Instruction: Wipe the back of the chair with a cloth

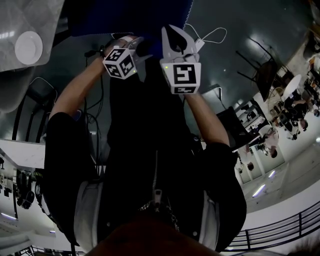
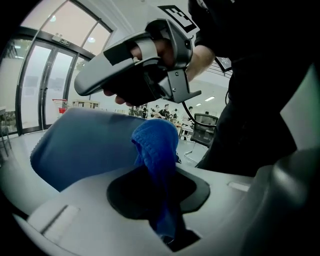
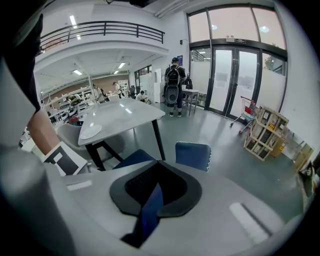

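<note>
A blue cloth [image 1: 127,15] hangs stretched between my two grippers, in front of the person's chest. My left gripper [image 2: 167,210] is shut on a bunched fold of the cloth [image 2: 156,145], with the rest spreading out to the left. My right gripper [image 3: 149,207] is shut on another edge, and a cloth corner [image 3: 193,155] sticks up past its jaws. In the head view the left gripper [image 1: 129,46] and right gripper [image 1: 173,34] are side by side, close together. A grey chair [image 3: 71,134] stands by the table, apart from both grippers.
A marble-topped table [image 3: 122,115] with a white plate [image 3: 91,131] stands ahead on the left. Black office chairs [image 1: 260,72] are off to the right. A stack of wooden crates [image 3: 267,131] and glass doors [image 3: 235,75] lie beyond. Other people stand far off.
</note>
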`<state>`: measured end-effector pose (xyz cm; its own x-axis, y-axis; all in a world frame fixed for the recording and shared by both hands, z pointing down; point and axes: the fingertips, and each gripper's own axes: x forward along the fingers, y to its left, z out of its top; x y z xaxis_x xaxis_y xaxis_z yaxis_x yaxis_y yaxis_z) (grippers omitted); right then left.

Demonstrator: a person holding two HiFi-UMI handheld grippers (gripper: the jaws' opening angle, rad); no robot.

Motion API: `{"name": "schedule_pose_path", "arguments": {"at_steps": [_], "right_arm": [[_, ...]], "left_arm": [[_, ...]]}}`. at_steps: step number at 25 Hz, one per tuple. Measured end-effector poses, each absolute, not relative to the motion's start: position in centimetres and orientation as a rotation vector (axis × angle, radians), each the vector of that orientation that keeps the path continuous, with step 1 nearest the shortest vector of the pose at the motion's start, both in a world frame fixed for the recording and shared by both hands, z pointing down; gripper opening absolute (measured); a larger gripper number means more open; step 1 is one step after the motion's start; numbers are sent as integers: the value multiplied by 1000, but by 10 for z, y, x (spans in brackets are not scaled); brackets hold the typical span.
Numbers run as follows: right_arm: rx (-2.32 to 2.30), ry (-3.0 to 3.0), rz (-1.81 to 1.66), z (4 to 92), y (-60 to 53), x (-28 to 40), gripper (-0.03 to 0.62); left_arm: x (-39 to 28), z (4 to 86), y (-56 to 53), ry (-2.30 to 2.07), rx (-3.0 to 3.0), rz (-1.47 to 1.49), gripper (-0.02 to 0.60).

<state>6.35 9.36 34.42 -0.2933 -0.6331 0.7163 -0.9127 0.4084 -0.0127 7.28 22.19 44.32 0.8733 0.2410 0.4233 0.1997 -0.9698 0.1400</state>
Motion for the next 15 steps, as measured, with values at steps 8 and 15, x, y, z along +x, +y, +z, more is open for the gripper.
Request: {"name": "schedule_pose_path", "arguments": {"at_steps": [8,15], "right_arm": [[1365,-2034,604,344,83,61,3],[1412,-2045,613,342,56,53,3]], "left_arm": [[58,458,136,-36,2942,687,91],[46,475,16,-499,2872,588,92]]}}
